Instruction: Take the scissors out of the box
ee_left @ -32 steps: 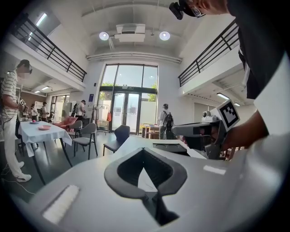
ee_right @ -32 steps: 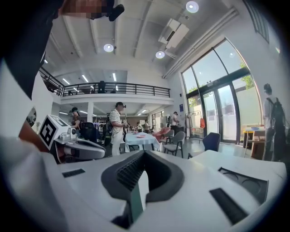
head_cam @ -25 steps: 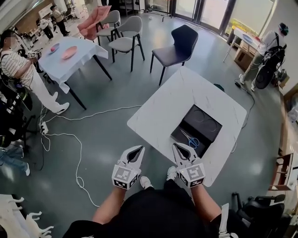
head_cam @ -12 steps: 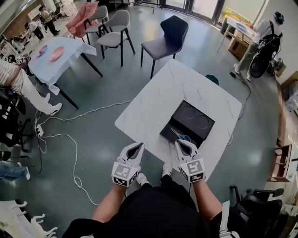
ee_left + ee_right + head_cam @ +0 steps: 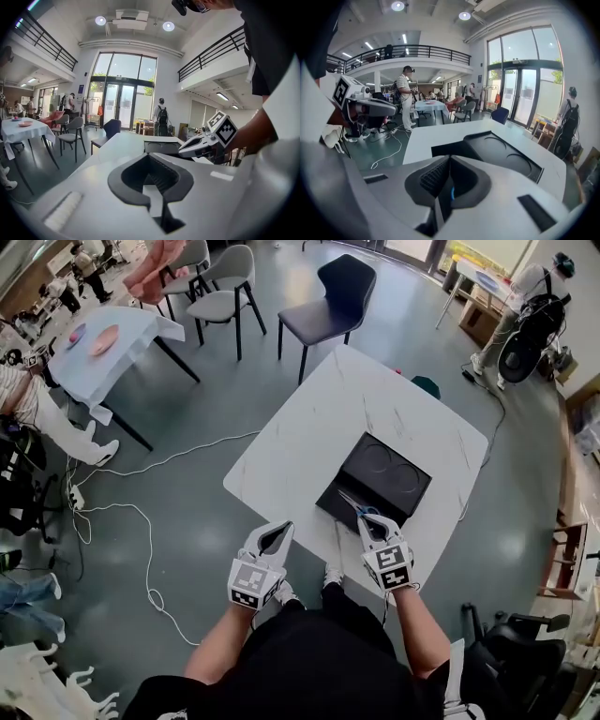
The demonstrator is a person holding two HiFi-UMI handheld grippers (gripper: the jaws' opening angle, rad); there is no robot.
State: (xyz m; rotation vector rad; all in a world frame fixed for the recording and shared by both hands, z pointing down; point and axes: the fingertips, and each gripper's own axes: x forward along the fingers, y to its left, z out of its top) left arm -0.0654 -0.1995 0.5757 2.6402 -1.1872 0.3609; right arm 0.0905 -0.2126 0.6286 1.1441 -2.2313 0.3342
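White plastic jaws meet tip to tip on the right gripper (image 5: 450, 158), with nothing held between them. The left gripper (image 5: 150, 155) is pressed closed and empty too.

In the head view the right gripper (image 5: 367, 523) hovers over the near end of the black box (image 5: 398, 472). The left gripper (image 5: 278, 532) hangs at its 9 o'clock, off the near edge of the white table (image 5: 309, 432).

The scissors (image 5: 362, 508) lie inside the box's near compartment, just at 12 o'clock of the right tips. Their blades run toward 10 o'clock and their blue handles sit closest to the gripper. A sliver of blue seen between the right jaws is probably those handles.

Nothing is gripped yet, so the step in hand looks like the reach. To do it well, the right jaws should spread before they drop. They should then straddle the handle loops or the pivot, not the thin blades, and close fully before lifting straight up clear of the box wall. The left gripper could steady the box at its 9 o'clock side.
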